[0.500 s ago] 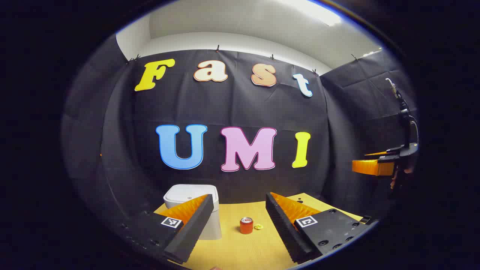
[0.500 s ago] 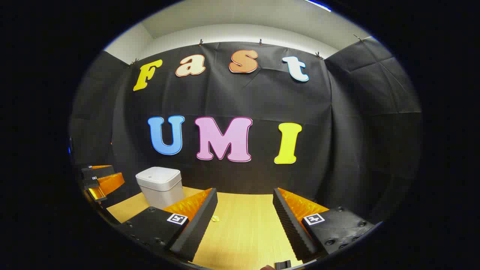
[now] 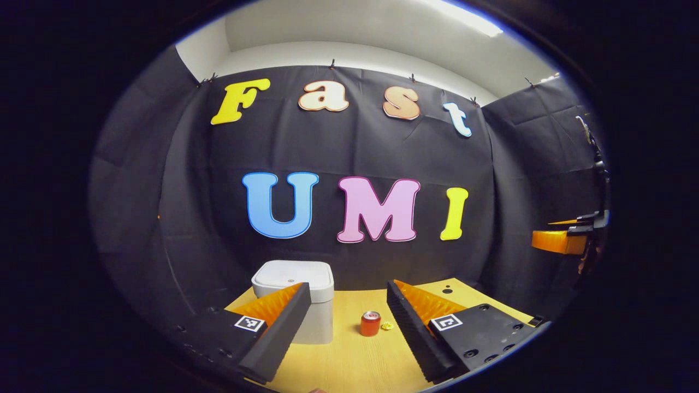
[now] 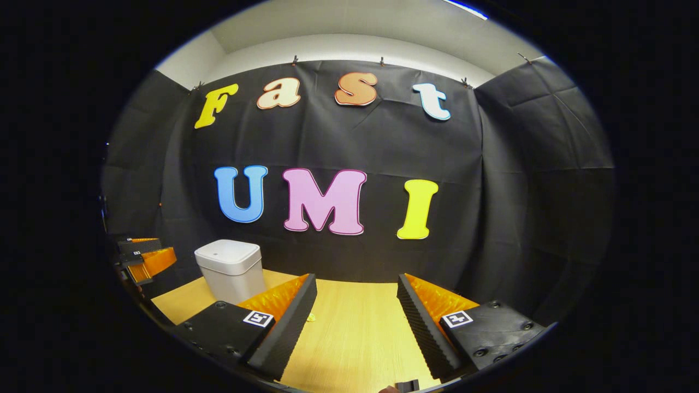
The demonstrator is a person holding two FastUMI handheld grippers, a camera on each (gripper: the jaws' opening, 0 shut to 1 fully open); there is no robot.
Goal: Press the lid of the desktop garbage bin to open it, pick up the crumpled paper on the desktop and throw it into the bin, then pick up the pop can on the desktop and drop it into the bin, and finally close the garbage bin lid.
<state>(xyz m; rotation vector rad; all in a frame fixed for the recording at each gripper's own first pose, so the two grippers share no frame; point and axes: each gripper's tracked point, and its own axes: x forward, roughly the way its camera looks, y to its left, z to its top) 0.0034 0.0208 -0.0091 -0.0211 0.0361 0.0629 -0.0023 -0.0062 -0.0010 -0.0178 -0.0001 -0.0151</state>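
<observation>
Wooden desktop [image 3: 360, 365] across the lower middle of the left gripper view, and again low in the right gripper view [image 4: 355, 333].

Left gripper [image 3: 348, 327] at the bottom of its own view – spread wide, holding nothing, touching nothing. Right gripper [image 4: 356, 322] at the bottom of its own view – just as wide apart, nothing between the fingers. Also seen at the far right edge of the left gripper view [image 3: 562, 240], cut off by the rim; opening hard to judge there. Left gripper likewise at the lower left edge of the right gripper view [image 4: 144, 259], partly cut off.

White garbage bin [image 3: 297, 297] at lower centre-left, lid down, contents hidden; front corner covered by the left finger. Same bin at lower left of the right gripper view [image 4: 230, 270], lid down.

Red pop can [image 3: 370, 323] upright between the fingers, well beyond them.

Yellow crumpled paper [image 3: 387, 326] just right of the can; a sliver of it beside the left finger in the right gripper view [image 4: 311, 317].
</observation>
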